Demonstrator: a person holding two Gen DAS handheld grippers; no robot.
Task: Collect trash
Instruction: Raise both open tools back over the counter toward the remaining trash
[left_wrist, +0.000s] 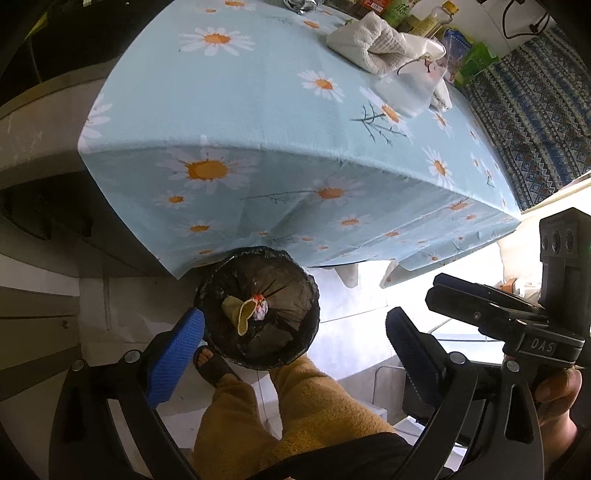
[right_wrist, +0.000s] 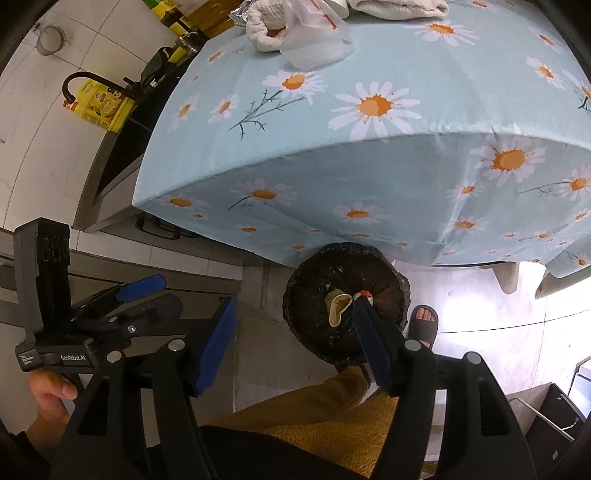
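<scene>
A table (left_wrist: 258, 110) stood covered by a pale blue cloth printed with white and orange daisies, the cloth hanging down over its near edge. At the far end of it lay a white towel (left_wrist: 369, 44), bunched, with a translucent plastic bag (left_wrist: 406, 85) resting against it. Behind these stood several bottles (left_wrist: 432, 18) and green packets (left_wrist: 474, 59), their labels too small to read. Beside the table ran a blue patterned fabric (left_wrist: 535, 110). On the other side sat a yellow oil jug (right_wrist: 105, 105) next to a black faucet (right_wrist: 79, 81), and a metal strainer (right_wrist: 51, 38) hung on the white tiled wall. The person's foot in a dark slipper (right_wrist: 423, 323) rested on the pale floor.
</scene>
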